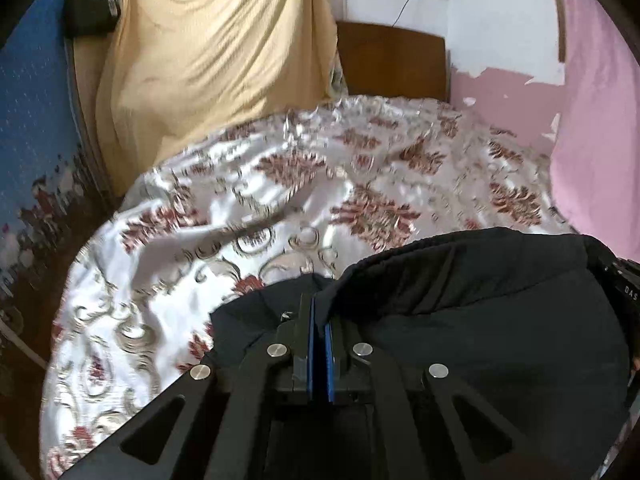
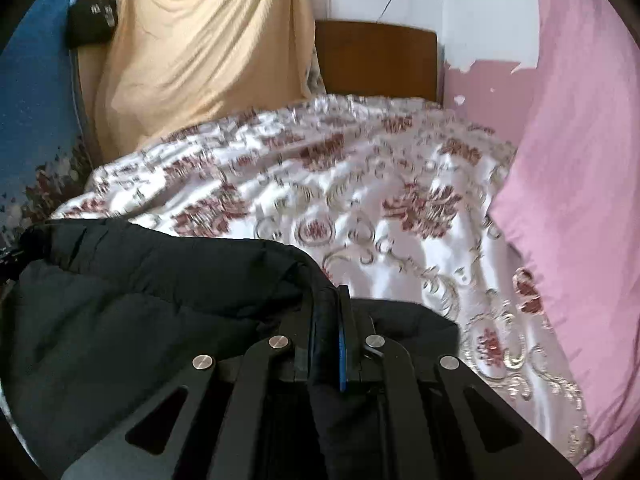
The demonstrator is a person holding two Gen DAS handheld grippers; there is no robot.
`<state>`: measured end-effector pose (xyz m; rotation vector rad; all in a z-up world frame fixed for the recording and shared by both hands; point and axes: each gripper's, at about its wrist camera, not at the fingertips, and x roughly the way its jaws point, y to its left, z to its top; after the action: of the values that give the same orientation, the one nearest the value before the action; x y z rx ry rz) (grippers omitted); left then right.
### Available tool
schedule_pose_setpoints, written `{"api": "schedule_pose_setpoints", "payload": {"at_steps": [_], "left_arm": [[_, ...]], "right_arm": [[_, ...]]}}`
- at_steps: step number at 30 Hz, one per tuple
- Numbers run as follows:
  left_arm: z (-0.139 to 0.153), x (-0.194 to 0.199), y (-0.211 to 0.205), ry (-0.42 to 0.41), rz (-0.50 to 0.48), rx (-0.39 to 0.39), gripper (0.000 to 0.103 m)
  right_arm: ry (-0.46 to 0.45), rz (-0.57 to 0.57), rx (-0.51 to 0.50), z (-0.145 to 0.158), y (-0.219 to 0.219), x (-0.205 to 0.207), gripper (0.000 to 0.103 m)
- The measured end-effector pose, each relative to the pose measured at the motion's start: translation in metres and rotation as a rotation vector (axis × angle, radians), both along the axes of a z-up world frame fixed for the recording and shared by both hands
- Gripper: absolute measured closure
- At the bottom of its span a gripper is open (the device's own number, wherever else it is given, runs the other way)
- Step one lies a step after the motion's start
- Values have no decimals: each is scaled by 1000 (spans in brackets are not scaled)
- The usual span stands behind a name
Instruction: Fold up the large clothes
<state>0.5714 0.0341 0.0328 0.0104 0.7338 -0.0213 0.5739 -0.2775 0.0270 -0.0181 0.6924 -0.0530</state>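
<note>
A large black padded jacket point(image 1: 480, 312) lies on a bed with a white, red-flowered bedspread point(image 1: 240, 208). My left gripper point(image 1: 319, 304) is shut on the jacket's left edge, with dark cloth pinched between its blue pads. In the right wrist view the jacket point(image 2: 132, 308) spreads to the left. My right gripper point(image 2: 332, 300) is shut on the jacket's right edge, and a fold of black cloth runs between its fingers. The bedspread point(image 2: 360, 208) stretches ahead of both grippers.
A brown headboard point(image 1: 392, 60) stands at the far end. A tan cloth point(image 1: 216, 52) hangs at the back left beside a black bag point(image 1: 90, 8). A pink cloth point(image 2: 572, 200) lies along the right. A blue patterned cloth point(image 1: 32, 120) hangs left.
</note>
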Motion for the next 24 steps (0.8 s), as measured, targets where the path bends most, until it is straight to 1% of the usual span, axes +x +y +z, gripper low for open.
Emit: {"api": "schedule_pose_setpoints", "payload": {"at_steps": [3,5,7,8,10,12,13,14,15,16,17,18,19,20,21,23,24], "left_arm": [[-23,12,-1,36,7,-19,98],[-32,16,0,50,8,-29,97],[-37,20,0,60,6,-31,96],[-37,20,0,66,7,-35,94],[-35,20,2,67,6,-59,93],[-30,19,5,73,4,-78,85],[-26,16,5,71,6,-75,74],[-22,13,5,64,8,-69,54],[-17,8,6,48,17,-67,43],[-12,4,7,36,24,-70,27],[-6,-1,9,14,31,-85,25],[-1,-6,11,3,30,-102,24],[4,-10,12,1,27,-118,22],[9,-16,13,1,29,-134,17],[12,-21,13,-6,29,-142,16],[17,-33,10,-31,20,-145,13],[18,-41,6,-45,7,-140,12]], "right_arm": [[28,-2,12,-26,0,11,95],[34,2,22,-36,0,10,94],[34,6,18,-41,0,9,94],[37,4,12,-43,2,9,94],[41,5,8,-44,1,10,92],[34,11,19,-40,-1,7,91],[26,15,29,-38,-3,5,88],[12,13,40,-33,-5,1,85],[0,11,49,-29,-7,-3,74],[-12,9,59,-25,-9,-7,58],[-29,10,80,-19,-12,-14,51],[-40,13,97,-13,-13,-20,42],[-46,13,98,-9,-14,-25,38],[-57,14,87,-4,-13,-32,37],[-70,23,73,1,-12,-39,33],[-108,49,50,11,-7,-56,26],[-129,63,45,14,-4,-66,20]]}}
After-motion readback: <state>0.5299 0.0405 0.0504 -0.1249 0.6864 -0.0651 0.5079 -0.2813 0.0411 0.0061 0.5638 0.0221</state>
